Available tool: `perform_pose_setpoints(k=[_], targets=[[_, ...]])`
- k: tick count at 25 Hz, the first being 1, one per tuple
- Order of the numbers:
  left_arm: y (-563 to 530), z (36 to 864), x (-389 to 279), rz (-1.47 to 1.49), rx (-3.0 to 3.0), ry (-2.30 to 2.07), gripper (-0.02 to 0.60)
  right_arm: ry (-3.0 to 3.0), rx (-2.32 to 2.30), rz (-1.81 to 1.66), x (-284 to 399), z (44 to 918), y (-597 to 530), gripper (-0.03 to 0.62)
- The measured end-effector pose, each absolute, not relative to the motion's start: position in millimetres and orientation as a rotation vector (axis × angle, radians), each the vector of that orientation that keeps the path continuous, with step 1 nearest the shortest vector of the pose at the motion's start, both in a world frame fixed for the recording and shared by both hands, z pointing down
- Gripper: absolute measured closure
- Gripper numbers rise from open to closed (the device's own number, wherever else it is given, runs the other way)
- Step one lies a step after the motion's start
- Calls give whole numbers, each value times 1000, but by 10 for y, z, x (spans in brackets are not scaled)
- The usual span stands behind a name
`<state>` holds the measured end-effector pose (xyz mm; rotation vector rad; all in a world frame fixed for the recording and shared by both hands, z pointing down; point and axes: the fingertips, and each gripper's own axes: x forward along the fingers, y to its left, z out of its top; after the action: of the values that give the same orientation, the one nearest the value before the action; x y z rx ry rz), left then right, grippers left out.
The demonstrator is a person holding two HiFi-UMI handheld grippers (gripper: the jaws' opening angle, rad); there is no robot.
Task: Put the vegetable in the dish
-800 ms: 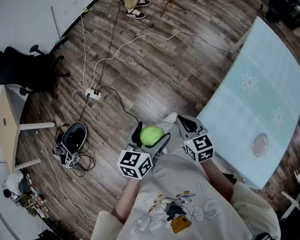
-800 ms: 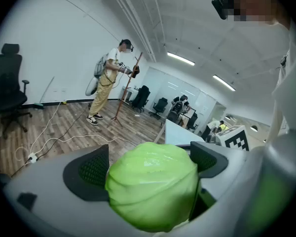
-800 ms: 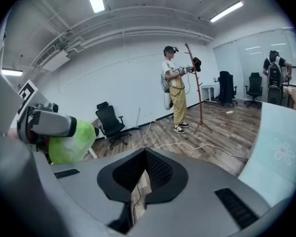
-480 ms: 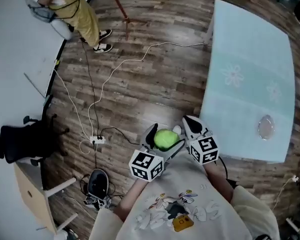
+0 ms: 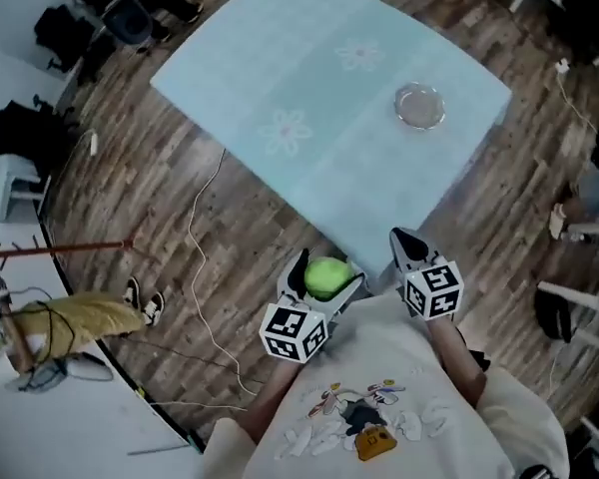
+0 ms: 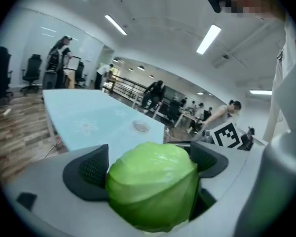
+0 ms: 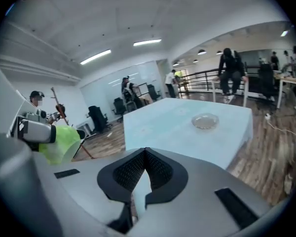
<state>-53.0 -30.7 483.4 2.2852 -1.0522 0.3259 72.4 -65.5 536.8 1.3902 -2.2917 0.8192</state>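
The cabbage (image 6: 153, 181) is gripped between the two fingers (image 6: 89, 171) of the left gripper (image 5: 324, 270). The dark textured pads are pressed against its left and right sides, and the jaws are held wide apart by its bulk. The head is round, pale green and tightly leaved. It fills the gap between the fingers and projects above them. It is carried in the air over the wooden floor (image 5: 160, 198), just short of the near edge of the table (image 5: 309, 68).

The right gripper (image 5: 399, 238) is held just beside the left gripper, on its right. Its fingers (image 7: 160, 169) are closed, and the pads meet at the tips with no object between them. In the right gripper view the cabbage is seen to the left of these fingers.

Beyond both sets of fingertips stands the table, covered with a pale blue cloth printed with white flowers. The glass dish (image 5: 419, 106) rests on this cloth towards the far right part, well apart from both grippers. In the left gripper view it is seen directly above the cabbage, ahead of the fingertips. In the right gripper view it lies ahead and to the right of the closed fingertips.

A marker cube (image 5: 294, 331) is mounted behind the fingers of the left gripper. A white cable (image 5: 195, 257) is laid across the floor to the left of the left gripper.
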Motion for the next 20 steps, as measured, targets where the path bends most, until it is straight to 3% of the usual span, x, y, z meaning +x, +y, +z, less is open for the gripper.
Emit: perform_pose_setpoints(k=[5, 10, 15, 20], targets=[[70, 4973, -353, 483, 2432, -674, 57, -2106, 1746, 943, 801, 5444, 107, 576], [586, 4882, -840, 486, 2485, -526, 57, -1993, 1977, 955, 385, 5325, 751, 575], [1140, 5004, -1291, 518, 2464, -435, 57, -1966, 1958, 891, -204, 5278, 1322, 575], [1622, 5025, -1440, 571, 2464, -354, 57, -1978, 1961, 921, -320, 5229, 1715, 574]])
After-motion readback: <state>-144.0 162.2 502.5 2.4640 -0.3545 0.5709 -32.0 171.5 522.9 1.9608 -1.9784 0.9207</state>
